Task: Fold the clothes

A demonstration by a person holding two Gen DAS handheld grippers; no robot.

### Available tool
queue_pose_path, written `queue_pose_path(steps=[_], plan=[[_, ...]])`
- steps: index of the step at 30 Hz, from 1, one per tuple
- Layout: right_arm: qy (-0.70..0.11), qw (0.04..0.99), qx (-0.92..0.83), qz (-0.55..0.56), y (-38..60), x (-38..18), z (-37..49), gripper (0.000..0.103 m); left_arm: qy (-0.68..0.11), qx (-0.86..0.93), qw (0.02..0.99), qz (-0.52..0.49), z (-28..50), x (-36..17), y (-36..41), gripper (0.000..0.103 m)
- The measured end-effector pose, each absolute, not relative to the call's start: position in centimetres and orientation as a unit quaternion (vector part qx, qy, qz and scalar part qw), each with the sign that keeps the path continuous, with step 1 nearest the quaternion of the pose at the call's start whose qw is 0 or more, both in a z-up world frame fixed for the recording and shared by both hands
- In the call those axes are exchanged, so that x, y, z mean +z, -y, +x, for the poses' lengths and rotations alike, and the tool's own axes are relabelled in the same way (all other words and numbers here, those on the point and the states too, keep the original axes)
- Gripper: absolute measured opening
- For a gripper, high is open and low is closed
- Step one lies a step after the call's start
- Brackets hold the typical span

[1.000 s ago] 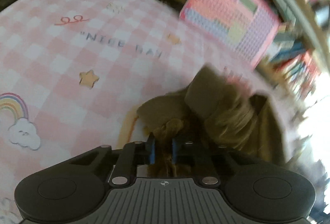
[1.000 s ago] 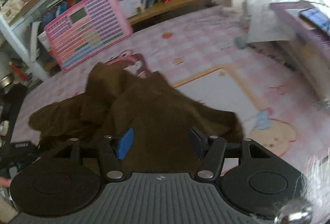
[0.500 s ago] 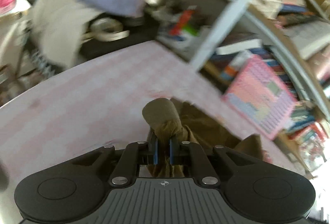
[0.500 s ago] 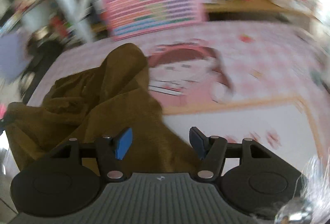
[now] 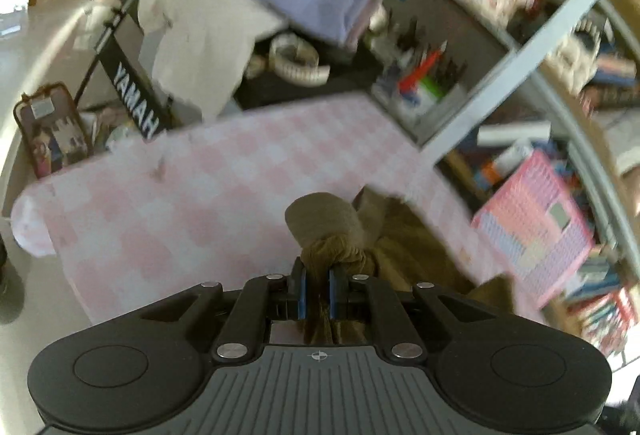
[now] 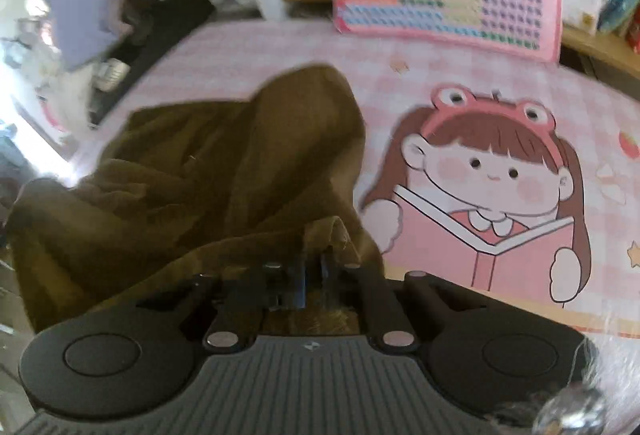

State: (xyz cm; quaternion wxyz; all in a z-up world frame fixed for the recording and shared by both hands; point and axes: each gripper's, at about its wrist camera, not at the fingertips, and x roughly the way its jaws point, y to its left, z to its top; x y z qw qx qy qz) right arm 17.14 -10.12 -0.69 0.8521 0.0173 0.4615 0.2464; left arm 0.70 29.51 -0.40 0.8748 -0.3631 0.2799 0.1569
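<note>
Both grippers pinch bunched folds of a brown garment (image 6: 224,163): the left gripper (image 5: 318,285) at lower centre, the right gripper (image 6: 314,277) likewise. The cloth, heaped on the pink checked tablecloth (image 5: 192,195), looks light, limp and best gripped along its edges.

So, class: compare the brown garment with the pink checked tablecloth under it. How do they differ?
The brown garment is plain and dark; the pink checked tablecloth is pale and printed with a cartoon girl. The garment is crumpled and bunched up; the tablecloth lies flat. The garment is pinched in both sets of jaws; the tablecloth is not. Both are fabric.
</note>
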Motion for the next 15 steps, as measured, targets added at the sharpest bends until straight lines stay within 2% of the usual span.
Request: queue_pose_path(steps=[7, 11, 15], plan=[[-0.386, 0.901, 0.189, 0.068, 14.7, 2.7, 13.6, 0.005, -0.173, 0.103, 0.915, -0.35, 3.5, 7.0, -28.1, 0.008], [-0.343, 0.93, 0.066, 0.111, 20.8, 3.5, 12.7, 0.005, -0.172, 0.033, 0.921, -0.347, 10.3, 9.3, -24.1, 0.008], [-0.265, 0.952, -0.049, 0.143, 27.3, 6.3, 11.3, 0.005, -0.167, -0.03, 0.928, -0.331, 17.3, 12.5, -19.4, 0.008]])
